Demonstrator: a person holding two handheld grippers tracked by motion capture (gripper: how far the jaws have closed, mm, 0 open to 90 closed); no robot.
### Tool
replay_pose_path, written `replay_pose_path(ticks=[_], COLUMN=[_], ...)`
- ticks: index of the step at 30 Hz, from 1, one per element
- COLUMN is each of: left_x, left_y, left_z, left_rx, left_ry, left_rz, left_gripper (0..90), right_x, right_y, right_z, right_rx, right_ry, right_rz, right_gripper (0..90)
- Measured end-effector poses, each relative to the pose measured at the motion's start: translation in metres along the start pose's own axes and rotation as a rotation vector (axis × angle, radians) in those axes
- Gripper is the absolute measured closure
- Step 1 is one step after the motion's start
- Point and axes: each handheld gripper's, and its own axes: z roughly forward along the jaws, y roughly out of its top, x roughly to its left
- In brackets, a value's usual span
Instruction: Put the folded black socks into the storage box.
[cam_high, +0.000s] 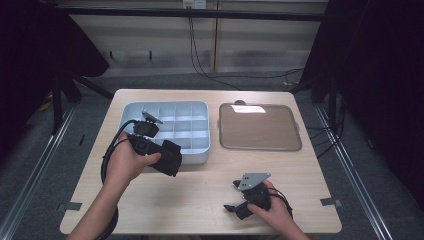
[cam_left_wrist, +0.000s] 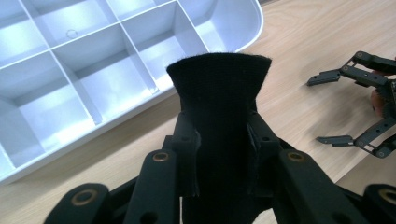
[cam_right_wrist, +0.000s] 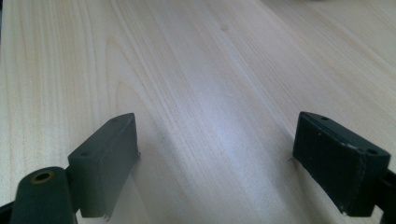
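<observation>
Your left gripper (cam_left_wrist: 219, 140) clamps folded black fabric piece (cam_left_wrist: 218, 88), held just beside front rim of pale blue divided tray (cam_high: 197, 152); your right gripper (cam_right_wrist: 217, 154) spread wide, empty, low over wooden table (cam_right_wrist: 210, 70)

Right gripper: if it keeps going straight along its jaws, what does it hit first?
Probably just the table. The right gripper is open with nothing between its jaws, angled down at bare wood. From above, it points left across the tabletop, short of the left gripper's black cloth; depth is uncertain.
</observation>
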Motion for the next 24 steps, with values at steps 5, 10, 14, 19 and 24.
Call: replay_pose_path(ticks=[5,10,14,19,24], left_x=[0.005,0.011,0.015,0.019,0.024], left_y=[0.001,0.001,0.002,0.003,0.005], left_z=[-0.004,-0.007,-0.01,-0.015,-0.019], left_rx=[0.001,-0.002,-0.006,-0.019,-0.021], left_ry=[0.013,0.021,0.028,0.036,0.049], left_rz=[-0.012,-0.016,-0.028,-0.039,-0.05], left_gripper=[70.0,70.0,70.0,69.9,69.9], right_x=[0.0,0.0,0.0,0.0,0.0], right_y=[0.0,0.0,0.0,0.0,0.0], right_z=[0.0,0.0,0.0,0.0,0.0], right_rx=[0.0,0.0,0.0,0.0,0.0], right_ry=[0.001,0.0,0.001,0.0,0.0], right_rz=[0.0,0.0,0.0,0.0,0.0], right_gripper=[13.3,13.3,13.3,13.3,13.3])
